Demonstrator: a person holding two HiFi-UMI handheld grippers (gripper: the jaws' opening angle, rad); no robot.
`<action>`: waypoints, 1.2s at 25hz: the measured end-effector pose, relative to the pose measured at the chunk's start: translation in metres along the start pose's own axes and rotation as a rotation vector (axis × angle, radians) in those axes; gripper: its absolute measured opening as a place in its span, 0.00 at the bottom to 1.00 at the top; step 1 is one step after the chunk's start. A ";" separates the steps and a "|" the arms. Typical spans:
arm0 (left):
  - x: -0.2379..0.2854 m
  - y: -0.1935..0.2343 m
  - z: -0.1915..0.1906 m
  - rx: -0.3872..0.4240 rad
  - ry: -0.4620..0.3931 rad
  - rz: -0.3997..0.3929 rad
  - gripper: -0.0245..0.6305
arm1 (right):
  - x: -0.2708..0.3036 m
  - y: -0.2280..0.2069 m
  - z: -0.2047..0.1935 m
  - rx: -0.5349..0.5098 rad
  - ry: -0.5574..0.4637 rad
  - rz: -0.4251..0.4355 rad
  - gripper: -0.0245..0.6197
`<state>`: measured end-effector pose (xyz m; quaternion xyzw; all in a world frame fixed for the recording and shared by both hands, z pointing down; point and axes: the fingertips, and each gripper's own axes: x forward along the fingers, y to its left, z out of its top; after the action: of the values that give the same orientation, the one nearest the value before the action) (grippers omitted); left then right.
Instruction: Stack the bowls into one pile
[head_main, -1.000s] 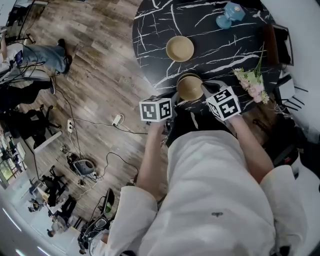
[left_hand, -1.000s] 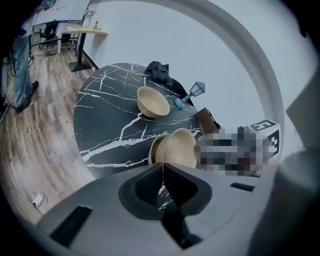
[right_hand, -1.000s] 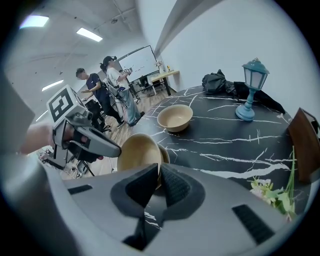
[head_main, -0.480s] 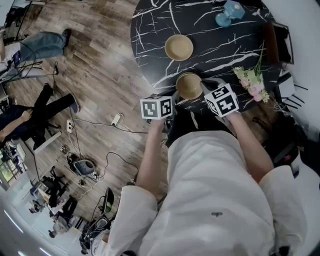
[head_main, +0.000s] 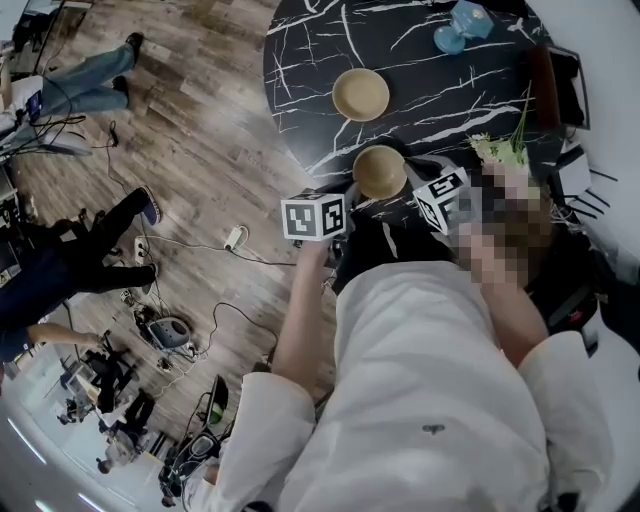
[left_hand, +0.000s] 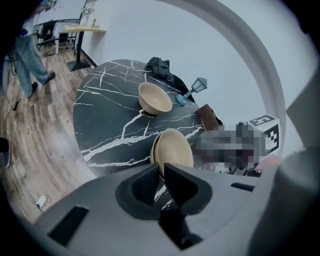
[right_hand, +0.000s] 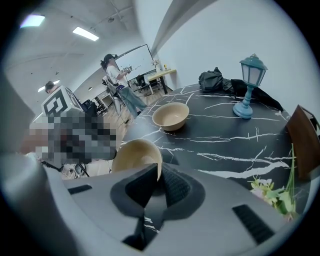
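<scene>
We hold a gripper in each hand at the near edge of a round black table veined in white. The near bowl, tan and plain, lies close to that edge, right between our two grippers. The left gripper has its jaws drawn almost together on the bowl's left rim, and in the left gripper view the thin edge runs down into the narrow slot between the dark pads. The right gripper pinches the opposite rim in the same way, with the pale edge caught between its ridged pads. We cannot tell whether the bowl rests on the table or hangs just above it. In the left gripper view a second pale edge shows just left of the bowl, and we cannot say whether that is another bowl nested under it. The far bowl stands upright and open on the table, well apart from the near one, farther in and slightly to the left. A small blue lamp stands toward the far right, a bunch of flowers lies at the near right, and a dark bundle of cloth sits at the far edge. Left of the table runs a wooden floor with cables and a white power strip.
</scene>
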<state>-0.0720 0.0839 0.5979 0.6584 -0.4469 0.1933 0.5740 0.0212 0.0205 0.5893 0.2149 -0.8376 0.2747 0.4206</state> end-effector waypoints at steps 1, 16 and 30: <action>-0.001 0.001 -0.001 0.004 0.003 0.003 0.07 | -0.001 -0.001 0.001 0.001 0.000 -0.001 0.08; -0.014 0.004 0.018 0.047 -0.021 0.011 0.07 | -0.007 -0.006 0.022 0.026 -0.047 -0.013 0.08; -0.013 0.016 0.072 0.108 -0.051 -0.026 0.07 | -0.002 -0.025 0.053 0.104 -0.075 -0.070 0.10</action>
<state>-0.1106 0.0224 0.5782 0.6988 -0.4416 0.1926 0.5287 0.0061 -0.0315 0.5682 0.2756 -0.8294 0.2947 0.3864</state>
